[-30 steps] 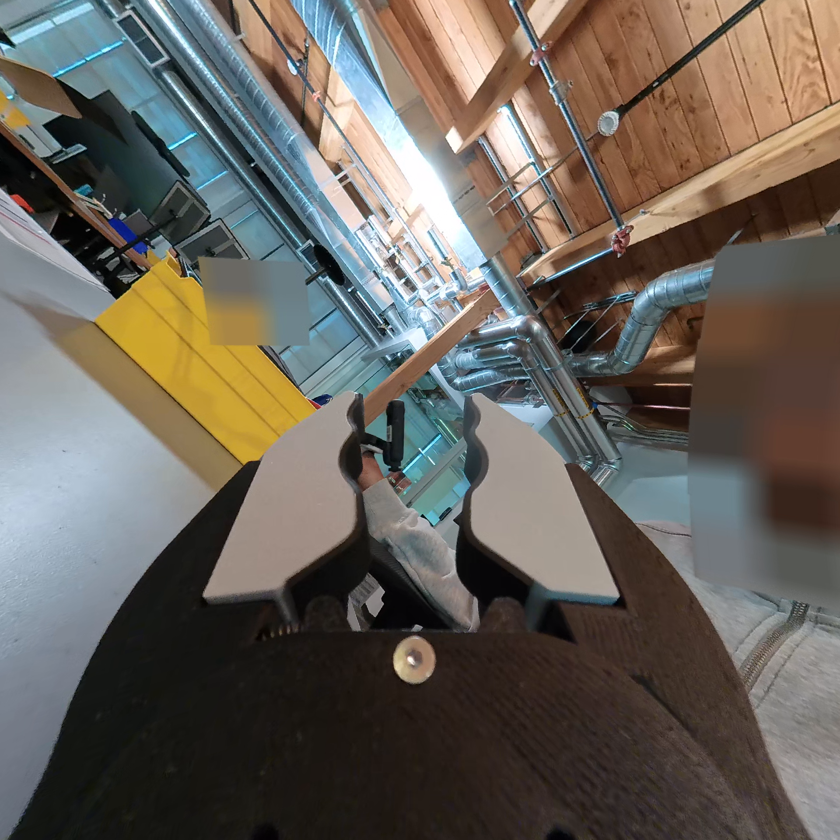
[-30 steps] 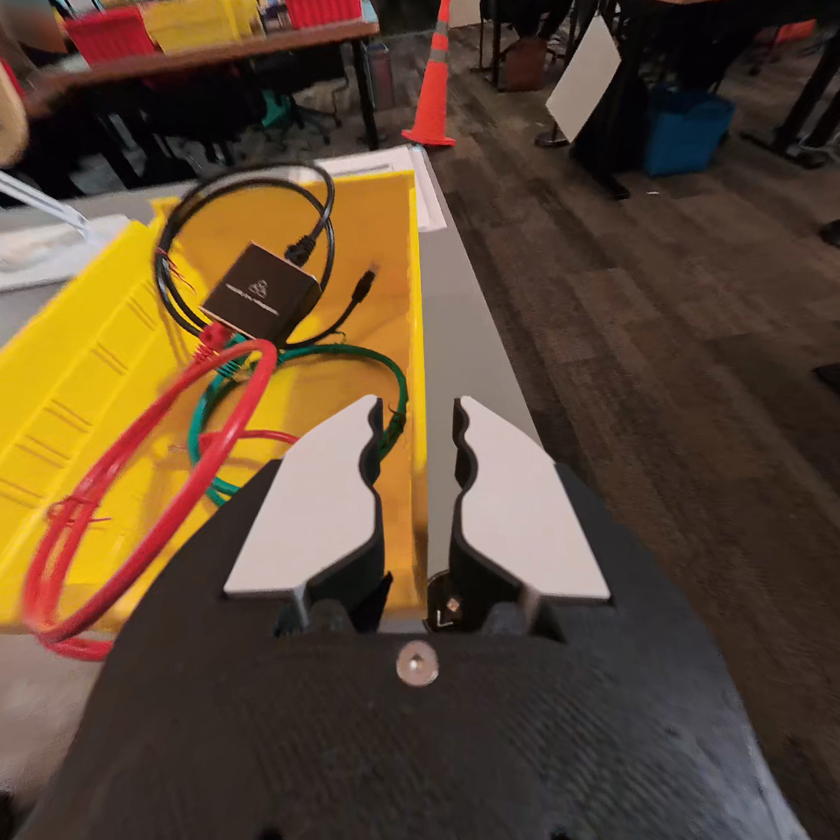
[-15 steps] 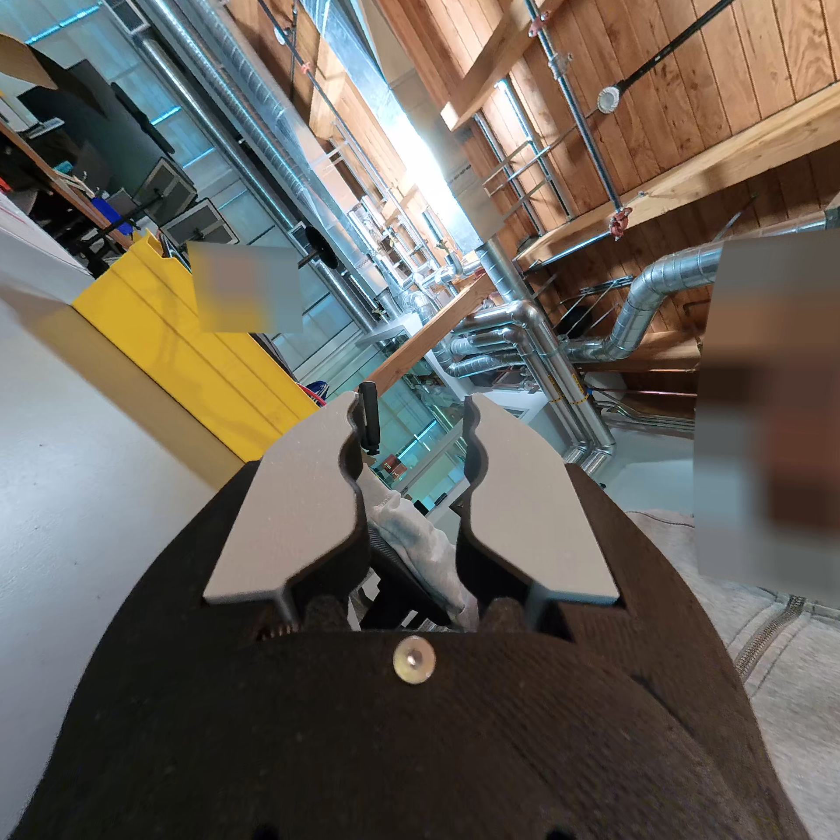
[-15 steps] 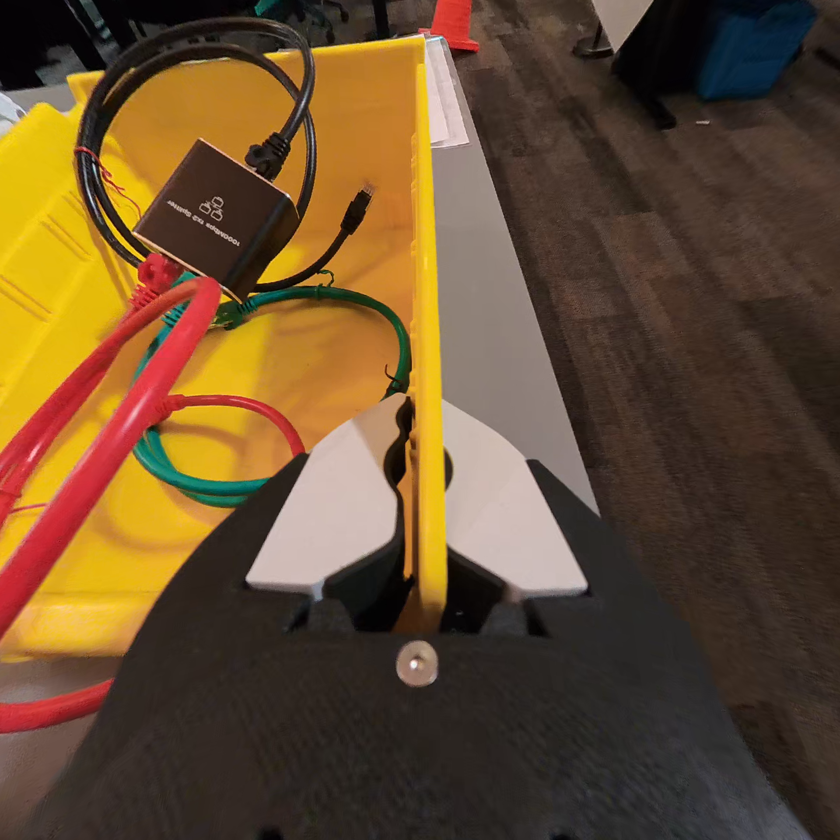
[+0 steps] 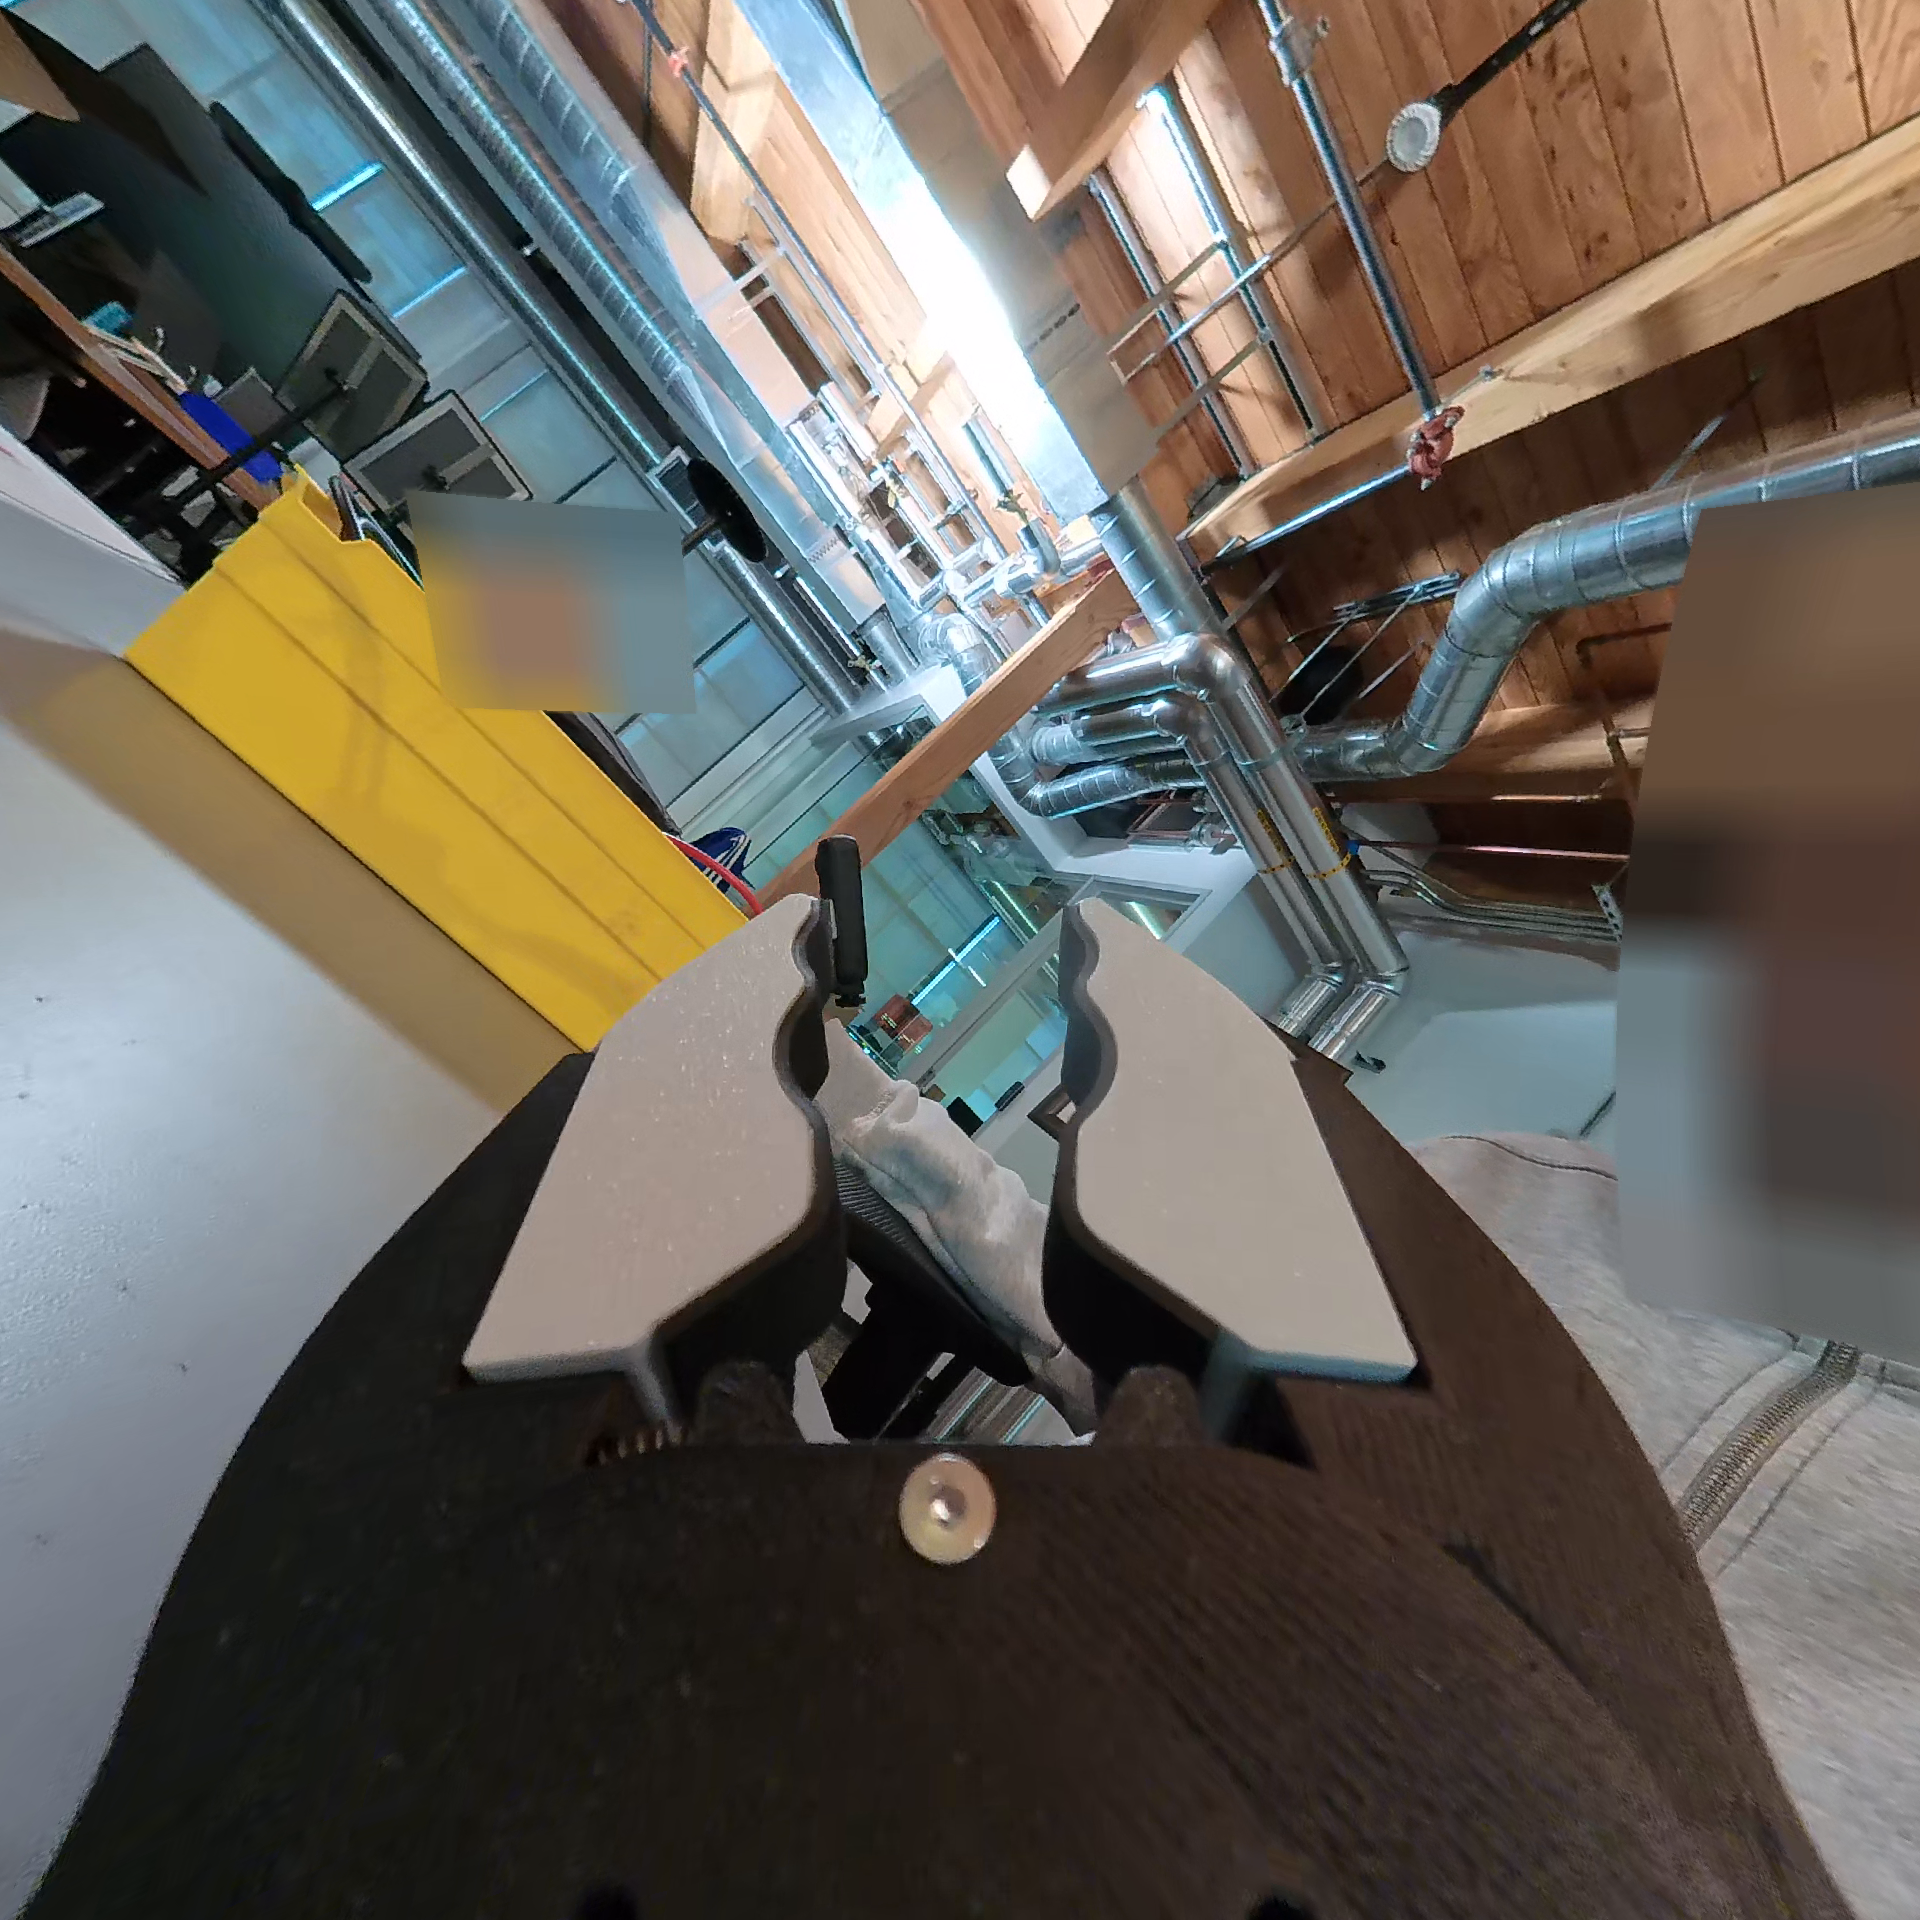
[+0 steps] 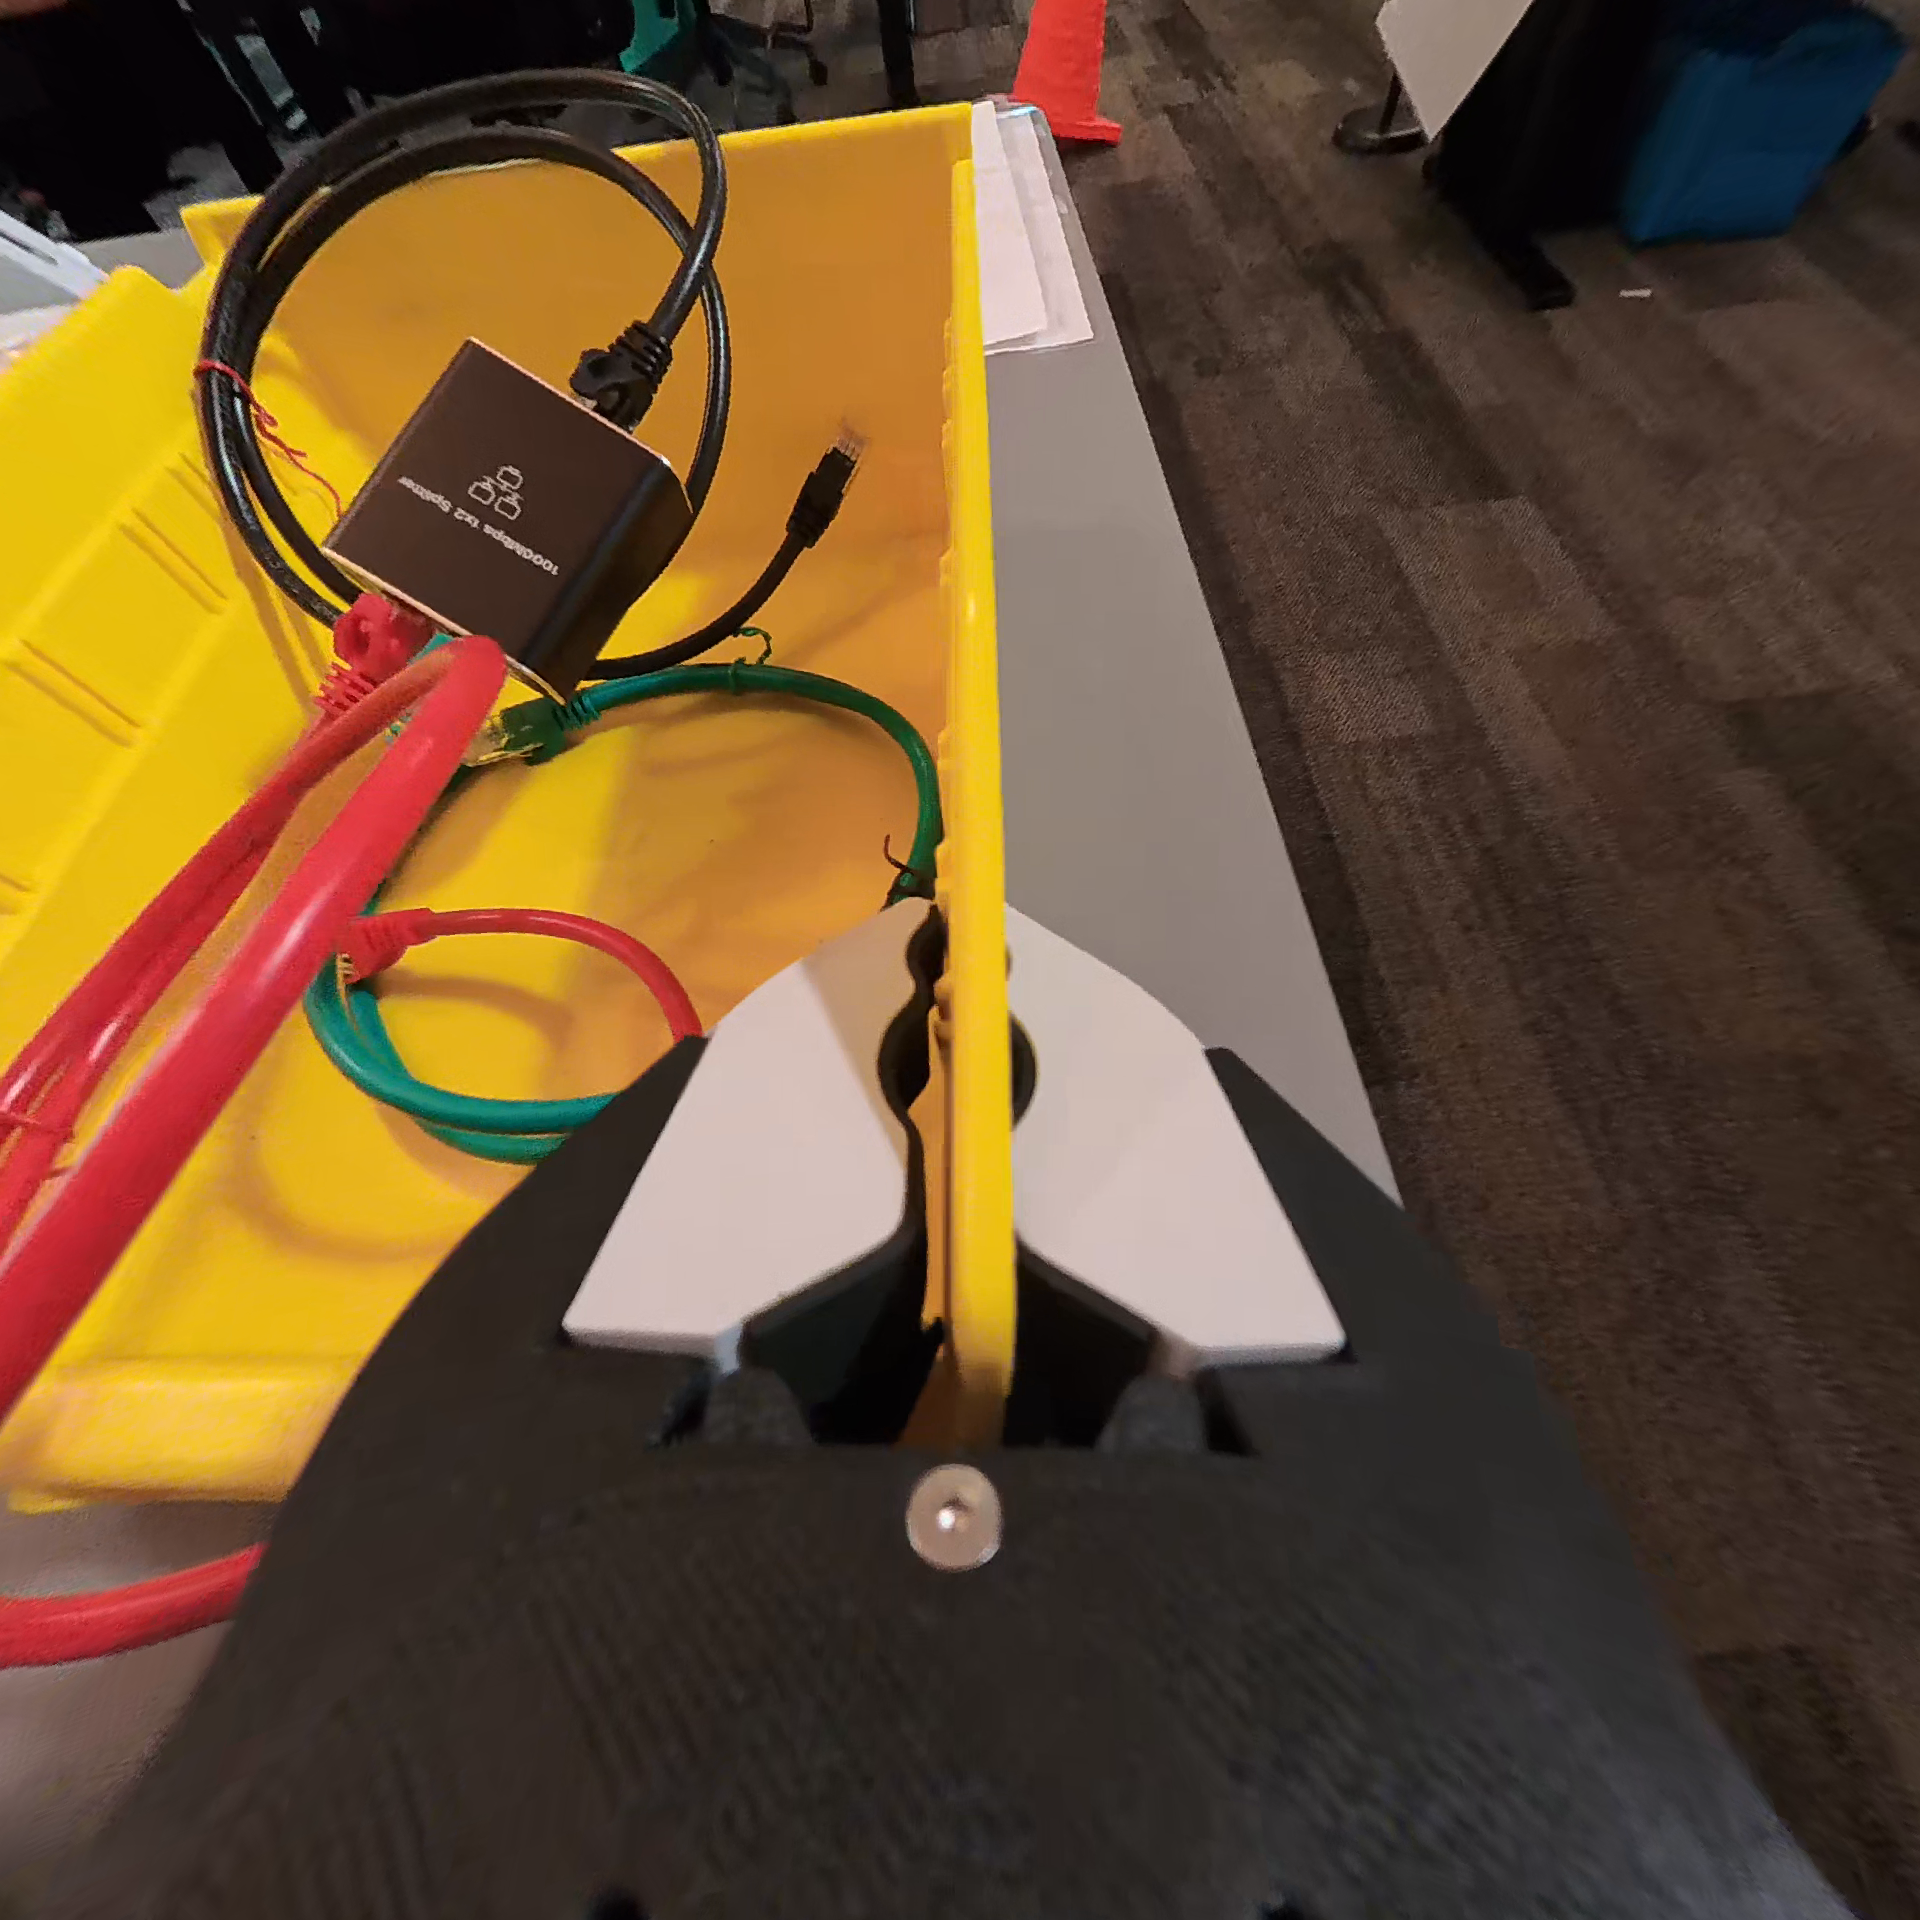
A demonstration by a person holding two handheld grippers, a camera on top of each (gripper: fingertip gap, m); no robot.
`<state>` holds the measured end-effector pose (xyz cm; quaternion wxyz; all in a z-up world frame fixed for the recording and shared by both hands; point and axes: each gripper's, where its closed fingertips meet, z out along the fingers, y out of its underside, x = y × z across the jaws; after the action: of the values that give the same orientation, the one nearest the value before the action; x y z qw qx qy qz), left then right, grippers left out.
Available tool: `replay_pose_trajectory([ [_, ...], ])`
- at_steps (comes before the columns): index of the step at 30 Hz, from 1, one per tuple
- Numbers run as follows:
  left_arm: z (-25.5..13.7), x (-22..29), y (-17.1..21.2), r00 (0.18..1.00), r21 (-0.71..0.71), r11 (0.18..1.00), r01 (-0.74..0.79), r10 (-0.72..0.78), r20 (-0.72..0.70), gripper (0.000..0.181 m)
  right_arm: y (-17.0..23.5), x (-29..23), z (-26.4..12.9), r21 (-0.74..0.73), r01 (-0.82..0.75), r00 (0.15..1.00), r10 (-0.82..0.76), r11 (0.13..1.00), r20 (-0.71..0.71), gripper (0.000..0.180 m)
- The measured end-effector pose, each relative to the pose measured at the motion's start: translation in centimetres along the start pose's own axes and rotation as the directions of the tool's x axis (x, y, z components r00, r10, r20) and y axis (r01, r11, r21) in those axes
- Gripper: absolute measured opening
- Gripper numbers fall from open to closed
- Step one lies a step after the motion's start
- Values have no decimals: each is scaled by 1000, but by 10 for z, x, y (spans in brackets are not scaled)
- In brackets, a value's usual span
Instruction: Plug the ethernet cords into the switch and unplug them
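Clamping the right wall of the yellow bin point(image 6: 966, 582), the right gripper point(image 6: 971, 935) is holding that thin wall between its two narrowed grey fingers point(image 6: 769, 1153), close to the bin's near right corner. Inside the bin, a green cord point(image 6: 821, 698) is curling along the floor just beside the held wall, one plug lying next to the near end of the small dark switch point(image 6: 509, 509). A red cord point(image 6: 312, 873) is looping up from the same end of the switch and spilling over the bin's near edge onto the grey table point(image 6: 1122, 665). A black cord point(image 6: 436, 156) is sitting plugged into the far end of the switch and coiling around it, its loose plug lying toward the right wall. The left gripper point(image 5: 940, 920) is pointing upward with its jaws standing apart and holding nothing, a grey sleeve point(image 5: 935, 1174) showing between them and the bin's outer side point(image 5: 416, 769) sitting off to its left on the table.
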<state>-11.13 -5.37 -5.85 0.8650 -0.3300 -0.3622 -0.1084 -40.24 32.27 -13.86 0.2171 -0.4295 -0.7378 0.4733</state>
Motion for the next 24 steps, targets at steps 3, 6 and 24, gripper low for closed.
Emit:
replay_pose_trajectory([
  [3, 0, 0, 0, 1000, 1, 1000, 2, -2, 0, 42, 0, -1, 0, 2, 6, 1000, -6, 1000, -7, 5],
  [6, 0, 0, 0, 1000, -1, 1000, 4, -4, 0, 43, 0, -2, 0, -3, 3, 1000, -3, 1000, -11, 5],
  [24, 0, -1, 0, 1000, 0, 1000, 9, -9, 2, 43, 3, -8, 0, -51, 38, 999, -39, 998, -4, 6],
])
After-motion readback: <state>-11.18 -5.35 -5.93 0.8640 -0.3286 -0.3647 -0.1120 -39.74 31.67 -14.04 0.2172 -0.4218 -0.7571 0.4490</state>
